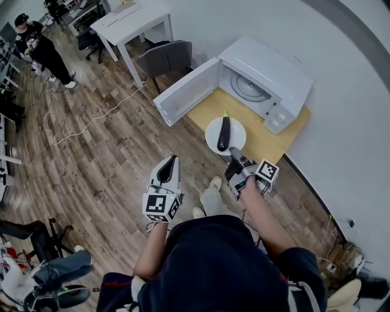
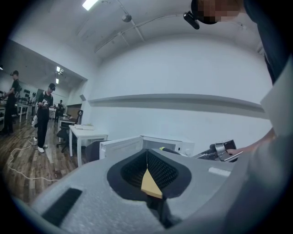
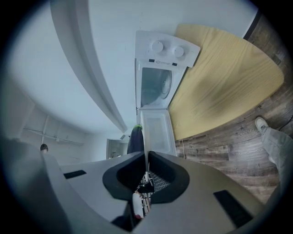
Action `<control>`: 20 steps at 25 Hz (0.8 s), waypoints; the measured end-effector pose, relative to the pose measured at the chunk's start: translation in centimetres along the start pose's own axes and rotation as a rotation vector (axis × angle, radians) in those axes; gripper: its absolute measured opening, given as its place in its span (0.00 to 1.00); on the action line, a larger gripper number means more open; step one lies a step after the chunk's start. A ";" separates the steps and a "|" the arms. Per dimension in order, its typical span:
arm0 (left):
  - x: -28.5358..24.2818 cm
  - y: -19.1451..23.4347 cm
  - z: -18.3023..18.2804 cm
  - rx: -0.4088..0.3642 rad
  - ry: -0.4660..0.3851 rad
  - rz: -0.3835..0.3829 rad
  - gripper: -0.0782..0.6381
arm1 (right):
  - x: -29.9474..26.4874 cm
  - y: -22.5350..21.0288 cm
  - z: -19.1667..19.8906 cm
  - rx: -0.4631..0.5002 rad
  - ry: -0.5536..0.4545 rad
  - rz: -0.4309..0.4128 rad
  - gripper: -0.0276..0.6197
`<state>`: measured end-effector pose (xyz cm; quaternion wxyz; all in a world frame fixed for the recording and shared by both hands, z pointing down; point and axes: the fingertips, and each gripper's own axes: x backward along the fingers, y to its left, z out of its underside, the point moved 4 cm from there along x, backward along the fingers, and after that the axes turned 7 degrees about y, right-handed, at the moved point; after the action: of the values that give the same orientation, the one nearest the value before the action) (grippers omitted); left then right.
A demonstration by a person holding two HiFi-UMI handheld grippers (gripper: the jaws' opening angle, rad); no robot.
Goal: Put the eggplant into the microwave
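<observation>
The right gripper (image 1: 233,158) pinched the rim of a round white plate (image 1: 212,138) carrying the dark purple eggplant (image 1: 224,135) before the open white microwave (image 1: 268,70), while the left gripper (image 1: 172,161) was closed, empty.

- Bright, even indoor light; a white ceiling strip lamp (image 2: 90,4) glares; shadows are soft.
- Both gripper views bulge fisheye-like, with black corners.
- The close grey left claw (image 2: 147,155) is blurred.

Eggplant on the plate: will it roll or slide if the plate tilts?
Likely to roll or slide: the eggplant lies loose on the smooth white plate, which the right gripper pinches only at its rim. Glossy skin, so probably slippery. Looks stiff: it keeps a straight shape.
</observation>
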<state>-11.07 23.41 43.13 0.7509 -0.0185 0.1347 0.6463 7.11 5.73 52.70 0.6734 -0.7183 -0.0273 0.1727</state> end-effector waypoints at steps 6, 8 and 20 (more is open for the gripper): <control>-6.1 0.5 -1.3 -0.021 0.018 0.031 0.13 | -2.7 0.1 -4.5 -0.013 -0.017 0.000 0.08; -8.1 0.7 -1.7 -0.026 0.027 0.042 0.13 | -3.5 0.3 -5.9 -0.016 -0.022 -0.008 0.08; -18.6 -1.1 -4.0 -0.067 0.058 0.102 0.13 | -6.8 0.2 -13.8 -0.012 -0.005 0.023 0.08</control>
<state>-13.11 4.45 43.32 0.7118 -0.0557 0.1355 0.6869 4.58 -9.41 54.38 0.6670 -0.7221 -0.0217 0.1823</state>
